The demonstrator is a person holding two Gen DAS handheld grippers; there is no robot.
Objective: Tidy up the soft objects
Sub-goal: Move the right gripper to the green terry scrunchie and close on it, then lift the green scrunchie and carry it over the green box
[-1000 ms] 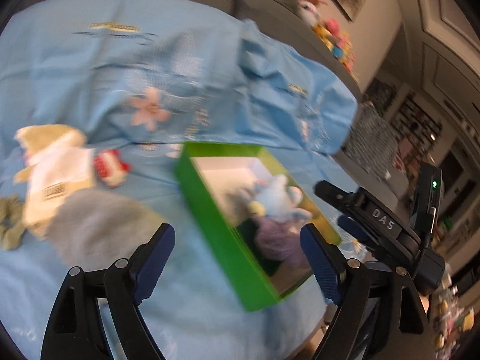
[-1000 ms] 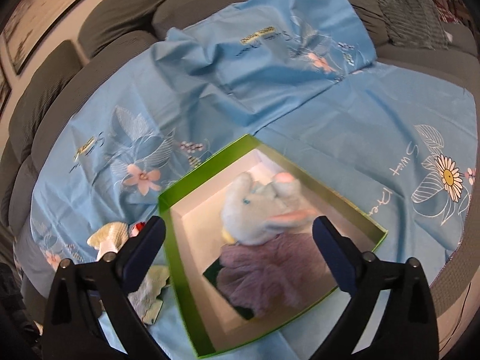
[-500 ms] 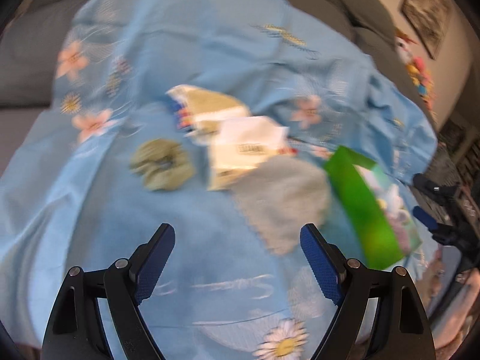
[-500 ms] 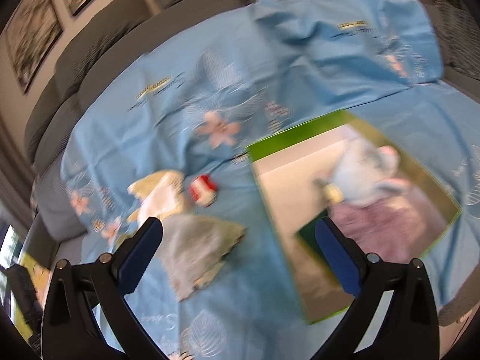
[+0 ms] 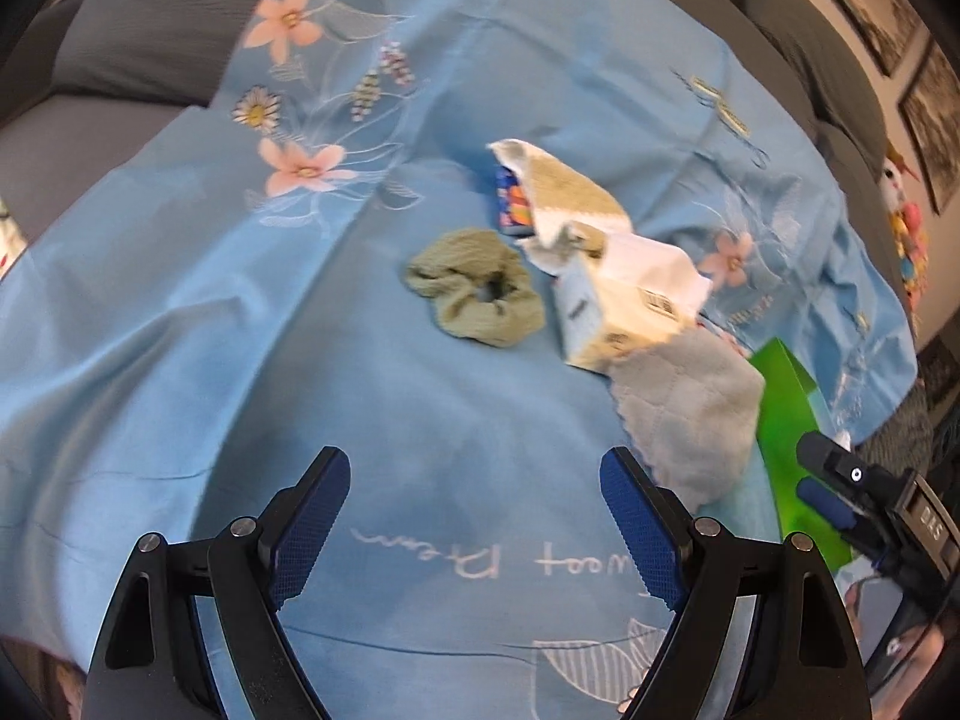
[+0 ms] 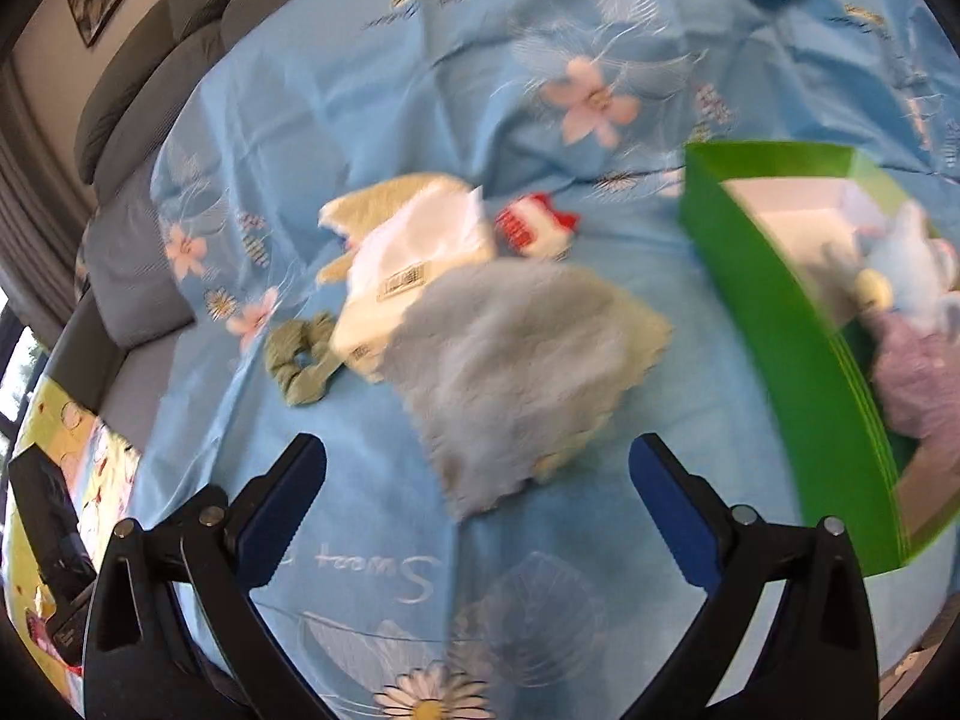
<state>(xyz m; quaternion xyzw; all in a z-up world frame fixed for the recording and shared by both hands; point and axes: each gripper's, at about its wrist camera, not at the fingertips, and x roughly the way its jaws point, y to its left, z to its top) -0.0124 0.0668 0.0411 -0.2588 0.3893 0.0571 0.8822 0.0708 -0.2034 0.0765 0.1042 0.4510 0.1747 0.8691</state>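
A green box [image 6: 774, 300] stands on a blue flowered sheet [image 5: 240, 300] and holds a light blue plush toy [image 6: 906, 264] and a purple fuzzy item [image 6: 918, 378]. Left of it lie a grey quilted cloth [image 6: 510, 360], a white and beige folded cloth [image 6: 414, 252], a small red and white item [image 6: 531, 228] and an olive scrunchie [image 6: 297, 360]. My right gripper [image 6: 477, 480] is open and empty, just in front of the grey cloth. My left gripper [image 5: 474, 498] is open and empty, in front of the scrunchie [image 5: 474, 294] and grey cloth [image 5: 684, 402].
The sheet covers a grey sofa [image 6: 150, 30]. A small colourful packet [image 5: 510, 204] lies behind the beige cloth. The box's green wall [image 5: 786, 420] shows at the right of the left wrist view, with the right gripper's body [image 5: 864, 504] before it. Plush toys [image 5: 906, 228] sit far right.
Both grippers have swung left, away from the green box and toward the loose cloths and scrunchie. Both stay open and empty. The objects on the sheet have not moved.
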